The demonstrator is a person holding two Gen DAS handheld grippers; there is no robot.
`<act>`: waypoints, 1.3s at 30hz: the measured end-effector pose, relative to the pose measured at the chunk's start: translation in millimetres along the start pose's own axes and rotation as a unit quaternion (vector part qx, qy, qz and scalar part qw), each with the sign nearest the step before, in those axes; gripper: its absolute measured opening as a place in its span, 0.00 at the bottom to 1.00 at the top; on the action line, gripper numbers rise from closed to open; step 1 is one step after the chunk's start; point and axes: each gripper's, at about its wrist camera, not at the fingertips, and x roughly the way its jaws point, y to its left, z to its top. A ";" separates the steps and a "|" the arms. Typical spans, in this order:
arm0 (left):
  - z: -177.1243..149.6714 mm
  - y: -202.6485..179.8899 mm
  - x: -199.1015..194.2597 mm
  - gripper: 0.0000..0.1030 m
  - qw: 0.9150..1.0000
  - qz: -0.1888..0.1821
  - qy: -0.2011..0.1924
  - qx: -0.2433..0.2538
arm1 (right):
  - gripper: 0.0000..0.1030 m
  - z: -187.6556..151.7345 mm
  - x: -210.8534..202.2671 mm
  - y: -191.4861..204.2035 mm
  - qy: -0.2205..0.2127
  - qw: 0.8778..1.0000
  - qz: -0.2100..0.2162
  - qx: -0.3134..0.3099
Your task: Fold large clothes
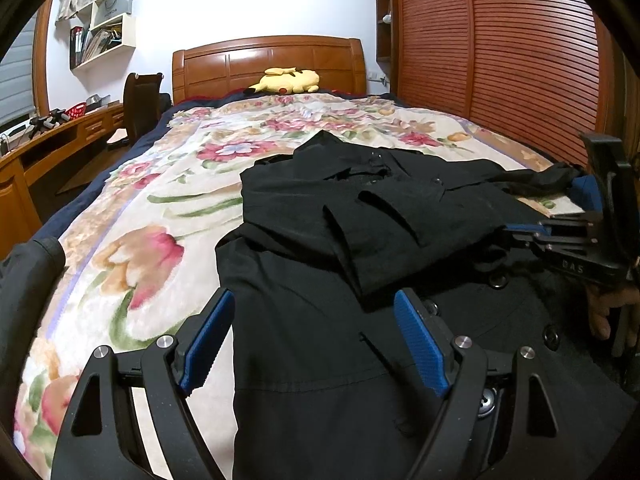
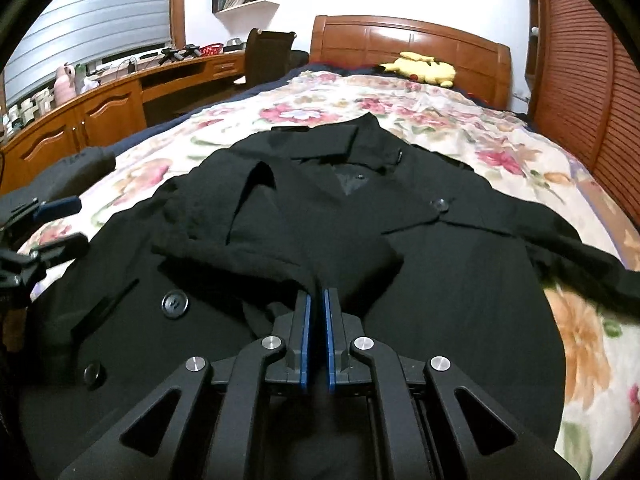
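Black coat (image 2: pixel 320 216) laid flat on floral bed (image 1: pixel 132 216), collar far, long axis near-to-far | right gripper (image 2: pixel 316 300) seen closed, pinching folded sleeve (image 2: pixel 280 248) just ahead | left gripper (image 1: pixel 316 320) held wide, empty, over the coat's left edge

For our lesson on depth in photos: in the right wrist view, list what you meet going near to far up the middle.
Right gripper with blue pads, black double-breasted coat, floral bedspread, yellow plush toy, wooden headboard.
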 end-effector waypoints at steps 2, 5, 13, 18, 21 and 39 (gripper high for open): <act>1.1 1.1 -1.0 0.80 1.000 -0.002 -0.002 -0.003 | 0.11 0.3 -4.9 -2.9 -0.004 1.000 0.004 0.008; 3.4 5.1 -3.9 0.80 1.000 -0.006 -0.007 -0.008 | 0.40 5.2 -14.9 -4.4 -0.016 1.000 0.003 0.019; 3.7 20.1 -11.6 0.80 1.000 -0.011 -0.010 -0.014 | 0.58 36.0 1.4 24.5 -0.001 0.999 0.019 -0.029; 1.9 33.4 -10.8 0.80 1.000 -0.007 -0.001 -0.024 | 0.58 63.9 38.9 46.6 0.029 0.998 0.041 -0.037; 0.3 37.9 -13.6 0.80 1.000 -0.008 -0.002 -0.026 | 0.58 76.0 66.7 52.9 0.059 0.997 0.044 -0.038; 4.8 25.6 -35.6 0.80 0.999 -0.036 -0.033 -0.018 | 0.07 67.3 6.3 -6.6 -0.035 0.999 -0.001 -0.005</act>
